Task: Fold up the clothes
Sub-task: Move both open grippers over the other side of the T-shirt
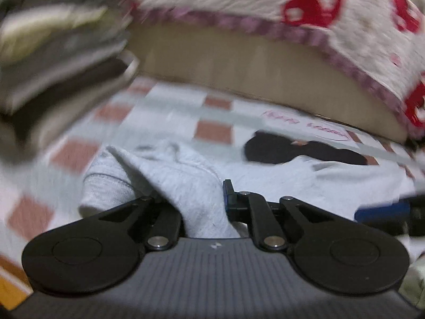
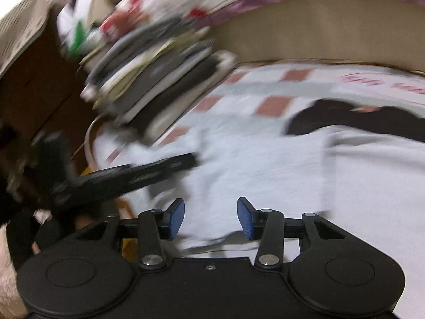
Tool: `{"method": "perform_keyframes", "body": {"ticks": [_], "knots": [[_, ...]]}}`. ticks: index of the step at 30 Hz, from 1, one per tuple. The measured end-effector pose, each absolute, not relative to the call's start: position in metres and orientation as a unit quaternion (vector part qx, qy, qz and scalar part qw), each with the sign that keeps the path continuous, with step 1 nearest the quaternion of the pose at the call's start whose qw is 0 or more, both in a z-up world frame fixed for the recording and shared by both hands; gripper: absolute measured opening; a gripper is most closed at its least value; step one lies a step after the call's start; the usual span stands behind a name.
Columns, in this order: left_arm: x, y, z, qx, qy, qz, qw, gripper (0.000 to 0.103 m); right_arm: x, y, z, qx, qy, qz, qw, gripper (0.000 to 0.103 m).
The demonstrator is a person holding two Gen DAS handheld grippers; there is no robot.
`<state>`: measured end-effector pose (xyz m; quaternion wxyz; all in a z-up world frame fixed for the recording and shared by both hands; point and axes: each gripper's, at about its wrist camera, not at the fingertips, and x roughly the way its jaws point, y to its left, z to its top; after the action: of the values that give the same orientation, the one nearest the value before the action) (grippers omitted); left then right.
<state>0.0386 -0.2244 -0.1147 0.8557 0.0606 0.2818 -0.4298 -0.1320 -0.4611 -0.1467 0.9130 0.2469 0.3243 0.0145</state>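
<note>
A light grey sweatshirt [image 1: 191,183] lies spread on a checked sheet [image 1: 212,130]. Its sleeve with a ribbed cuff [image 1: 106,188] bunches up between the fingers of my left gripper [image 1: 194,199], which is shut on that fold. The cloth hides the left pad; the blue right pad [image 1: 229,195] shows. This fold looks sharp while the background is blurred. My right gripper [image 2: 211,218] is open just above the grey sweatshirt [image 2: 252,164], with nothing between its blue pads [image 2: 176,216]. In the right wrist view the left gripper [image 2: 138,172] is a blurred black bar at left.
A blurred stack of flat grey, black and pale items [image 2: 154,79] stands at the left. Behind are a beige bed side [image 1: 239,61] and a white blanket with red prints [image 1: 292,5]. A black shape [image 1: 292,151] lies past the sweatshirt. A hand [image 2: 10,279] shows at lower left.
</note>
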Motion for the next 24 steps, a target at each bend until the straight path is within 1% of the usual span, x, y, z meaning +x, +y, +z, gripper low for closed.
{"method": "perform_keyframes", "body": {"ticks": [3, 6, 10, 13, 16, 17, 19, 20, 21, 22, 24], "knots": [[0.01, -0.256, -0.091, 0.089, 0.238, -0.479, 0.84, 0.008, -0.16, -0.496, -0.144, 0.269, 0.305, -0.038, 0.913, 0.049], [-0.021, -0.289, -0.074, 0.099, 0.23, -0.545, 0.801, 0.008, -0.189, -0.525, -0.15, 0.306, 0.289, -0.085, 0.903, 0.049], [-0.058, -0.34, -0.08, 0.085, 0.295, -0.596, 0.742, 0.008, -0.226, -0.559, -0.159, 0.347, 0.273, -0.144, 0.886, 0.049], [-0.084, -0.387, -0.107, 0.14, 0.366, -0.574, 0.719, 0.009, -0.258, -0.581, -0.173, 0.388, 0.263, -0.178, 0.865, 0.049], [-0.096, -0.409, -0.138, 0.178, 0.392, -0.542, 0.722, 0.011, -0.28, -0.597, -0.19, 0.44, 0.255, -0.205, 0.837, 0.05], [-0.099, -0.41, -0.143, 0.187, 0.392, -0.541, 0.72, 0.015, -0.288, -0.602, -0.195, 0.456, 0.252, -0.214, 0.826, 0.051], [-0.105, -0.41, -0.144, 0.198, 0.389, -0.553, 0.709, 0.027, -0.292, -0.607, -0.201, 0.478, 0.246, -0.215, 0.815, 0.051], [-0.108, -0.408, -0.141, 0.198, 0.389, -0.569, 0.698, 0.043, -0.291, -0.607, -0.201, 0.484, 0.244, -0.21, 0.814, 0.051], [-0.109, -0.404, -0.136, 0.193, 0.388, -0.586, 0.684, 0.055, -0.29, -0.607, -0.202, 0.491, 0.242, -0.205, 0.812, 0.052], [-0.11, -0.4, -0.132, 0.188, 0.388, -0.601, 0.673, 0.058, -0.289, -0.607, -0.203, 0.498, 0.239, -0.2, 0.809, 0.052], [-0.112, -0.388, -0.122, 0.175, 0.387, -0.622, 0.658, 0.059, -0.287, -0.608, -0.204, 0.511, 0.235, -0.189, 0.805, 0.054]]}}
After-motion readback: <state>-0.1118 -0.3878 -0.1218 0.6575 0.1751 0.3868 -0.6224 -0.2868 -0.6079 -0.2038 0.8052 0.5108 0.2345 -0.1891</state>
